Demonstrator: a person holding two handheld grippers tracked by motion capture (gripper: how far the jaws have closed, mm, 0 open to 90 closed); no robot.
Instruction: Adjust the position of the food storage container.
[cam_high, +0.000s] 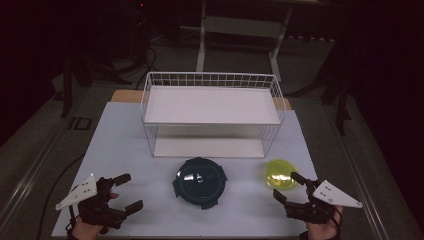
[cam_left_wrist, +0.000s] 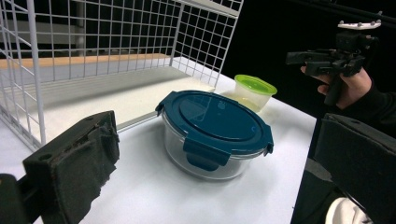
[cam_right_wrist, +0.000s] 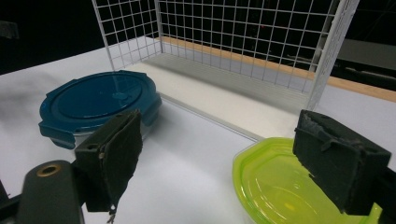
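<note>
While both tongs hang above the near edge of the white worktop (cam_high: 125, 150), the things closest to them sit just ahead. The round container (cam_high: 199, 181) has a clear glass body and a dark teal lid with four snap-down clips, all closed; it stands midway along the near half of the worktop, in front of the white wire rack (cam_high: 210, 112). The small container (cam_high: 280, 173) is a translucent tub with a yellow-green lid, standing towards the near right corner, well apart from the teal one.

The left tongs (cam_high: 127, 192) are near the left corner at the near edge, jaws spread wide and released, with nothing between them; in the left gripper view the teal-lidded container lies ahead between the jaws but is untouched. The right tongs (cam_high: 289, 187) are near the right corner at the near edge, also spread wide and released, just beside the yellow-green container; I cannot tell if the far jaw touches its lid.
</note>
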